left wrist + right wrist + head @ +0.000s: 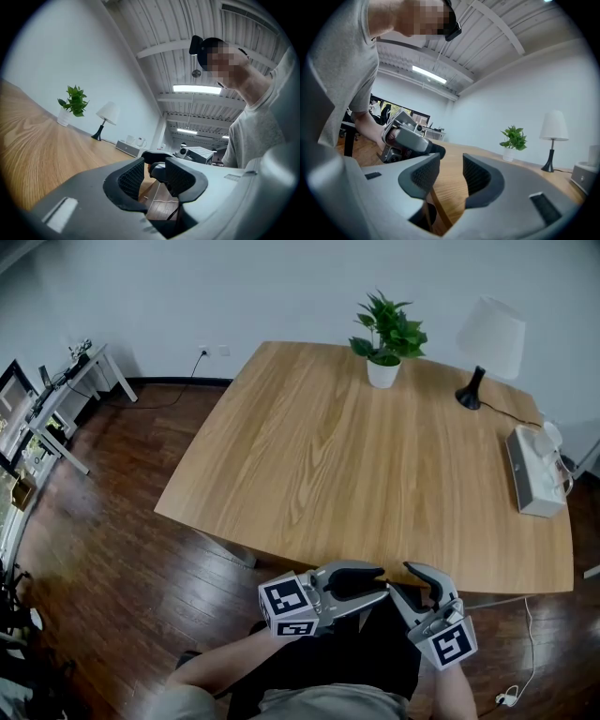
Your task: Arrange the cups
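White cups (135, 139) stand on a white box (125, 147) at the table's far right; in the head view the box (536, 472) lies by the right edge with a cup (550, 433) behind it. Both grippers hover at the table's near edge, far from the cups, tips almost meeting. My left gripper (382, 581) points right, open and empty (153, 176). My right gripper (403, 579) points left, also open with nothing between its fingers (451, 171). The right gripper view shows the box (584, 176) at its far right edge.
A wooden table (356, 465) fills the middle. A potted plant (385, 334) and a white lamp (487, 343) stand at its far edge. A white side desk (66, 390) stands at the left on the dark wood floor. A cable (511, 697) lies at the lower right.
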A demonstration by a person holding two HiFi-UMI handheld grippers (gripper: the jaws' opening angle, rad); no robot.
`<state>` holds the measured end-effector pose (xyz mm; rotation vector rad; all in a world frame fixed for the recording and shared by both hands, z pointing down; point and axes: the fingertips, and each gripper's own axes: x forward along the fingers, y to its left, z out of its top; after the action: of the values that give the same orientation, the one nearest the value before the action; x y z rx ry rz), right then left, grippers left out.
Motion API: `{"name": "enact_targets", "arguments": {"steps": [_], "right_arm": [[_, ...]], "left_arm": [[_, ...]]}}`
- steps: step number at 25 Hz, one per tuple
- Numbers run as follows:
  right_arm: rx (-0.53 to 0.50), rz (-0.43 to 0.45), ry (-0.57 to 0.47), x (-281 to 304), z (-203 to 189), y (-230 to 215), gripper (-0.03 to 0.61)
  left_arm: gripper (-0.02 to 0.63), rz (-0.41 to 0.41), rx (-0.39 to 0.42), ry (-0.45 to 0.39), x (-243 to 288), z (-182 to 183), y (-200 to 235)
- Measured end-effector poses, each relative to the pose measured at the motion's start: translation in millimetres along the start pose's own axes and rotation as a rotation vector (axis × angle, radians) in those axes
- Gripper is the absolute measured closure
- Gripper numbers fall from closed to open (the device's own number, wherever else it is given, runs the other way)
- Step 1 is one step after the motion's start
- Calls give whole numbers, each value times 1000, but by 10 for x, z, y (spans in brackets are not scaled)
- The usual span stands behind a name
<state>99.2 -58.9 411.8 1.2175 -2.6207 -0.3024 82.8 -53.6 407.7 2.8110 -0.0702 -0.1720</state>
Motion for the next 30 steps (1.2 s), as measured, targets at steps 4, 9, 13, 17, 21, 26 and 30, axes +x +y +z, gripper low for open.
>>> {"name": "enact_targets", "arguments": {"steps": [4, 9, 13, 17, 21, 26, 30], "right_arm": [[3, 1, -6, 0, 11, 3, 416], [5, 2, -11, 2, 14, 1, 416], [3, 4, -7, 1, 7, 2, 416], [6, 1, -11, 10, 15, 2, 417], [4, 3, -23, 11, 41, -3, 417], [8, -1, -13, -11, 41, -2, 420], [13, 1, -11, -18, 47, -4, 425]], "left_arm": [[463, -1, 3, 2, 2, 2, -10], [463, 1, 4, 2, 7, -3, -5], [463, -1, -2, -1, 10, -5, -5], [463, 2, -5, -4, 1, -8, 7], [463, -2, -6, -3, 9, -4, 4], [463, 0, -3, -2, 11, -1, -10], [463, 2, -2, 1, 10, 1, -13]]}}
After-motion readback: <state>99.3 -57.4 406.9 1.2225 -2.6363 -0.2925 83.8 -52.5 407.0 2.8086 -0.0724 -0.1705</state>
